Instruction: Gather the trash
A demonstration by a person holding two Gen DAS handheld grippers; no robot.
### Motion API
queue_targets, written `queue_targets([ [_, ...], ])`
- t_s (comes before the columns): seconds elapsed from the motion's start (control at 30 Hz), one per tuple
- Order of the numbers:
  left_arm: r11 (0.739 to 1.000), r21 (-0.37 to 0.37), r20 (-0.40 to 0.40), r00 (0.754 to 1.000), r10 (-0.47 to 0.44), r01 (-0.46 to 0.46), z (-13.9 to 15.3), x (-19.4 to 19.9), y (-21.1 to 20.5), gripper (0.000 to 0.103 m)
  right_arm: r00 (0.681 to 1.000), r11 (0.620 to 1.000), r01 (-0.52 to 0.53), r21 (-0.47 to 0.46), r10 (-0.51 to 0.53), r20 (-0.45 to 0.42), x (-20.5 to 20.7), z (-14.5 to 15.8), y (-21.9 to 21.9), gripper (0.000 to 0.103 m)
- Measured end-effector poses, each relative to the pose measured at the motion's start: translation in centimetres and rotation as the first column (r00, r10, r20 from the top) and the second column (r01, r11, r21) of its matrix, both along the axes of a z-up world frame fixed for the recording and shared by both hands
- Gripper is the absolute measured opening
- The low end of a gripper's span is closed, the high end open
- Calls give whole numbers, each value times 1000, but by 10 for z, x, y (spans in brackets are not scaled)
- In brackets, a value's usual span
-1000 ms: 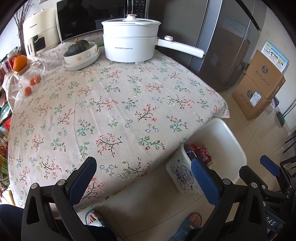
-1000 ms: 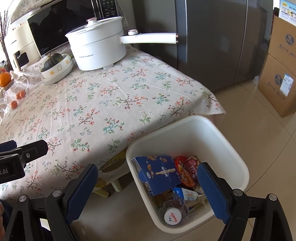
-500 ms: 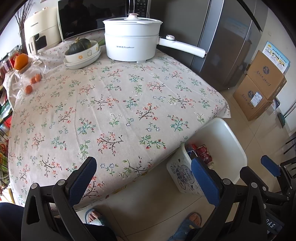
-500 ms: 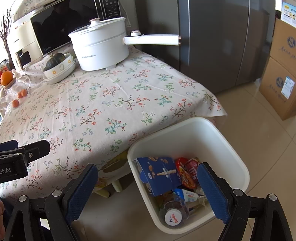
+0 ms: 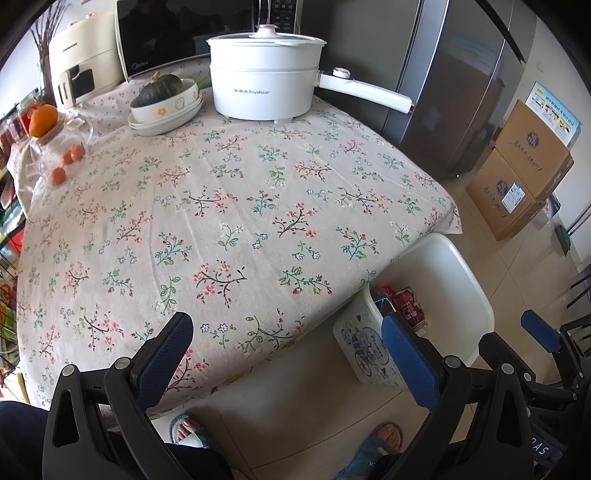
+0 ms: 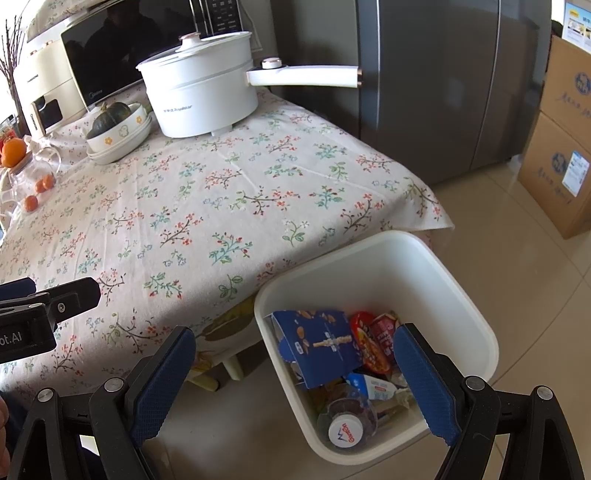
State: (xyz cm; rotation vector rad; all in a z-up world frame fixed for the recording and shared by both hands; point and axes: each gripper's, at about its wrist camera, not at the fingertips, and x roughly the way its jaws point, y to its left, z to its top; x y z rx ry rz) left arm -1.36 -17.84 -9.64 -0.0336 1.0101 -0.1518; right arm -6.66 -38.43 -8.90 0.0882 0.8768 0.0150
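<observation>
A white trash bin (image 6: 461, 295) stands on the floor at the table's near right corner. In it lie a blue carton (image 6: 317, 343), a red snack packet (image 6: 376, 343), a clear bottle with a white cap (image 6: 345, 432) and other wrappers. My right gripper (image 6: 295, 369) hangs open over the bin's near rim with nothing between its blue pads. My left gripper (image 5: 284, 354) is open too, empty, above the table's front edge; the bin (image 5: 450, 280) shows to its right. The floral tablecloth (image 5: 221, 206) carries no loose trash.
At the table's far end stand a white electric pot (image 5: 264, 85) with a long handle, a bowl with a green squash (image 5: 166, 96), a microwave (image 5: 166, 33) and a glass jar with oranges (image 5: 55, 147). Cardboard boxes (image 5: 517, 177) and a grey fridge (image 6: 424, 92) are at right. A person's sandalled feet (image 5: 184, 428) are below.
</observation>
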Motion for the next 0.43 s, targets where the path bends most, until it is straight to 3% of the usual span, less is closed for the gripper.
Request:
queue_targets([
  [0.43,1000,-4,3,1000,13,-13,2,-1,1,103,1000,1000,0,-1,0,-1,0,0,0,91],
])
